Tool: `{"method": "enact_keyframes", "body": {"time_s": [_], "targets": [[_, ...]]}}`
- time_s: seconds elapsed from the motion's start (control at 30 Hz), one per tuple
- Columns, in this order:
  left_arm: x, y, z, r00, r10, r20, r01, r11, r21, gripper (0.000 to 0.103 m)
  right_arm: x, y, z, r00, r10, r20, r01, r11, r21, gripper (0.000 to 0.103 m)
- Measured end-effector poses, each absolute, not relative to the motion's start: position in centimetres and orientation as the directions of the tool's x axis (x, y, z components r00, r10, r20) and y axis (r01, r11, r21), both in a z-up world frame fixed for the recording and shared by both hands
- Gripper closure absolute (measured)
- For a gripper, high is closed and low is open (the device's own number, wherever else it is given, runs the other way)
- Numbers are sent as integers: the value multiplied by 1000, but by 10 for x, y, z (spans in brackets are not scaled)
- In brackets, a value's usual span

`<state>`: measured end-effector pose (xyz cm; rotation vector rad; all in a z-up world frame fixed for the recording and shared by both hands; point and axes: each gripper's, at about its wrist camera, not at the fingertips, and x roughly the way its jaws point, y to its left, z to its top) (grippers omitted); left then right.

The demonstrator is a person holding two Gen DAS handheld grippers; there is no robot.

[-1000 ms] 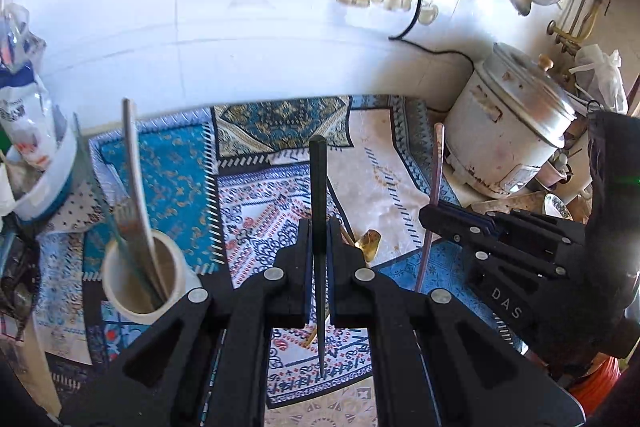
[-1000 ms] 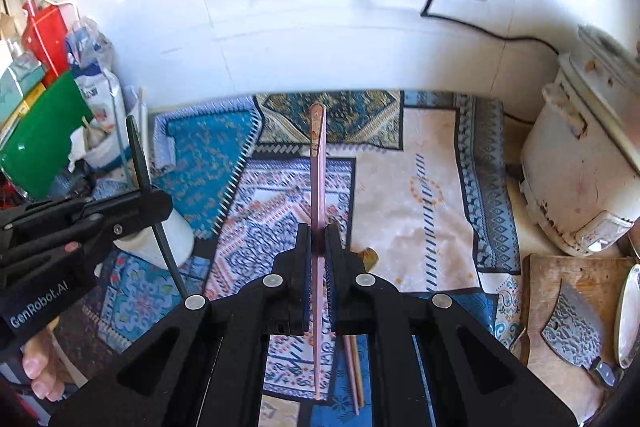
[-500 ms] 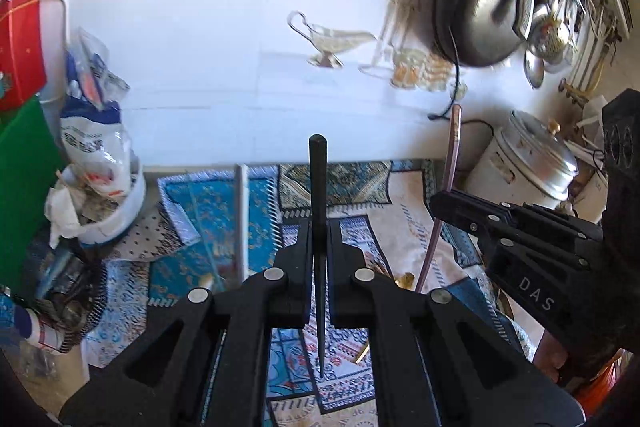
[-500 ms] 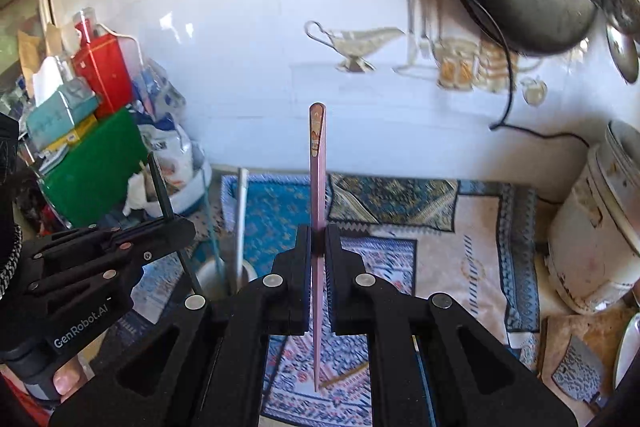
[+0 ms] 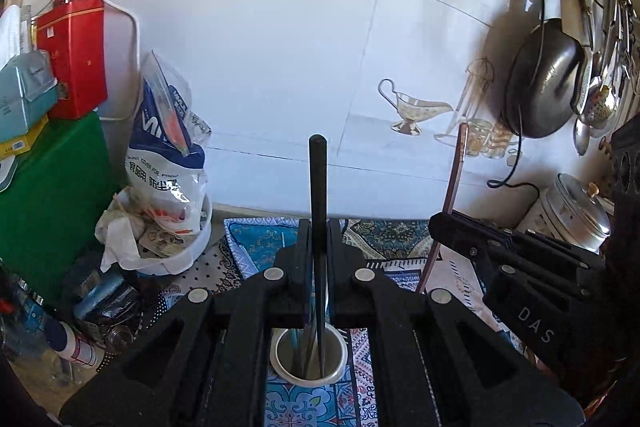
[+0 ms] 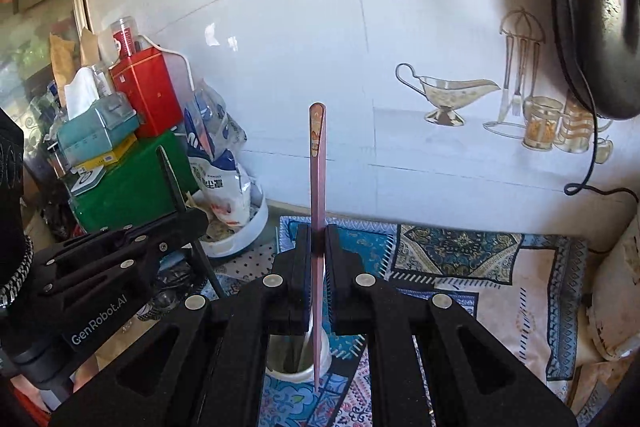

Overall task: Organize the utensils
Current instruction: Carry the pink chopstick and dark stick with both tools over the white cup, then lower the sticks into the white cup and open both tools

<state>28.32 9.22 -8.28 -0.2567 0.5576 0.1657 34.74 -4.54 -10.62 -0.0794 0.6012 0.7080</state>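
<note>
Tiled wall (image 5: 280,67): white, filling the upper half of both views; a printed gravy-boat motif (image 6: 444,95) is seen on it; its top is cut off by the lens edge.
Patterned cloth (image 6: 460,259): blue and cream, spread over the counter; much of it is hidden under the gripper bodies.
Green box (image 6: 132,179): stacked at the left with a red tin (image 6: 146,91) and a tissue box (image 6: 96,131) on top; its lower part is masked.
Dark pan (image 5: 544,87): hung on the wall at the right; in the right wrist view it is cut off and blurred.
Rice cooker (image 5: 576,211): partly covered by the right gripper in the left wrist view.
White-and-blue bag (image 5: 168,155): set in a white bowl amid clutter that is hard to make out.
Left gripper (image 5: 319,267): jaws brought together and clamped on a black chopstick (image 5: 318,195), held upright.
Right gripper (image 6: 318,267): jaws pressed together on a pink chopstick (image 6: 318,167), held upright.
White cup (image 5: 308,359): standing on the cloth, below and between the left gripper's fingers; metal utensils are seen inside, type unclear. The rim is partly hidden.
Black chopstick tip: appears over the cup mouth; whether it is inside cannot be told.
Pink chopstick tip: seen just past the cup's near rim, over the cloth.
</note>
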Motion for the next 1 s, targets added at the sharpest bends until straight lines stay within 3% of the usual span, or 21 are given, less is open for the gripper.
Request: {"method": "enact_keyframes", "body": {"time_s": [0.33, 0.57, 1.0], "targets": [[301, 118, -117, 813, 145, -564, -319, 922, -222, 99, 374, -15, -144, 560, 598, -574, -646, 748, 149, 97], [309, 118, -152, 762, 159, -628, -349, 917, -191, 99, 376, -14, -169, 526, 575, -627, -656, 743, 131, 97], [306, 116, -178, 676, 63, -734, -328, 918, -223, 99, 368, -18, -195, 434, 524, -733, -692, 714, 101, 97]]}}
